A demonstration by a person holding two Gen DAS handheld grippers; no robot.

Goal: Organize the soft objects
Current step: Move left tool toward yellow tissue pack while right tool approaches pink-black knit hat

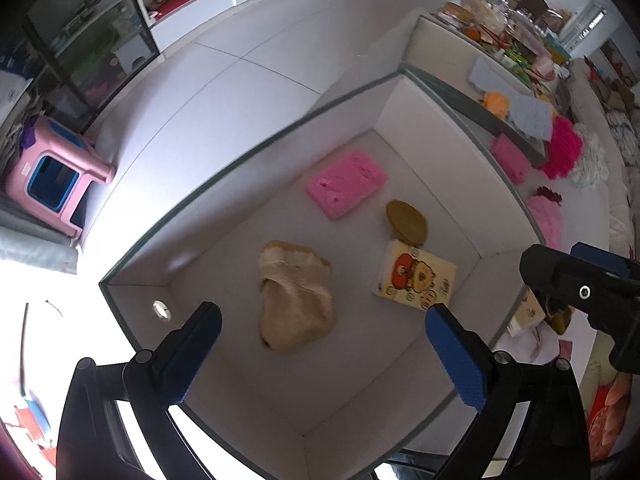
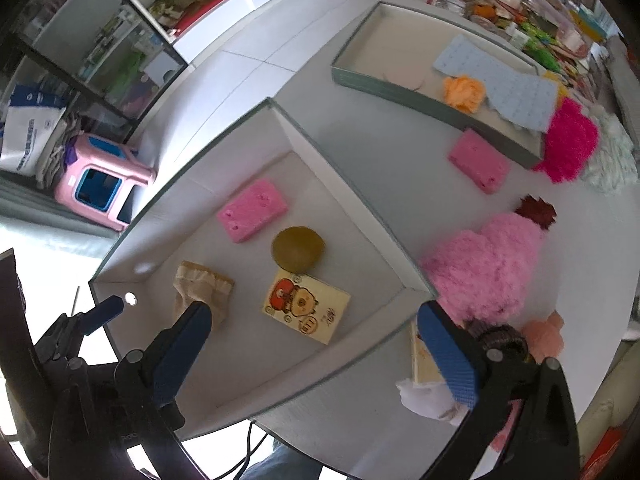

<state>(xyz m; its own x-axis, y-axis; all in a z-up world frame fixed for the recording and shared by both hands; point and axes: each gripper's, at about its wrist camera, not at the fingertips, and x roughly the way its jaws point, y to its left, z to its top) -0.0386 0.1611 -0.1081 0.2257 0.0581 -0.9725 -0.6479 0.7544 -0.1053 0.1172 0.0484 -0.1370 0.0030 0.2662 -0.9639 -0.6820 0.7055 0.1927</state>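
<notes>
Inside the shallow white box (image 1: pixel 224 184) on the desk (image 2: pixel 384 168) lie four things, well apart: a flat pink sponge (image 1: pixel 346 183) with small holes, a limp beige stocking (image 1: pixel 294 296) crumpled in the middle, a round olive-brown pad (image 1: pixel 406 222), and a glossy yellow tissue pack (image 1: pixel 416 280) with a cartoon print, touching the pad's edge. Bare floor shows between them, and the box walls are low with a thin grey rim.

Left gripper (image 1: pixel 320 354) hangs over the near side of the box, its jaws wide apart and holding nothing, the stocking just ahead between them. Right gripper (image 2: pixel 312 354) hovers over the box's near right corner, its jaws also spread and bare.

Outside on the desk sit a fluffy pink plush (image 2: pixel 484 264), a second pink sponge (image 2: pixel 478 166), a magenta pompom (image 2: pixel 570 146), and a grey-rimmed tray (image 2: pixel 400 90) holding a dimpled blue cloth (image 2: pixel 500 88) and an orange puff (image 2: pixel 464 92)
</notes>
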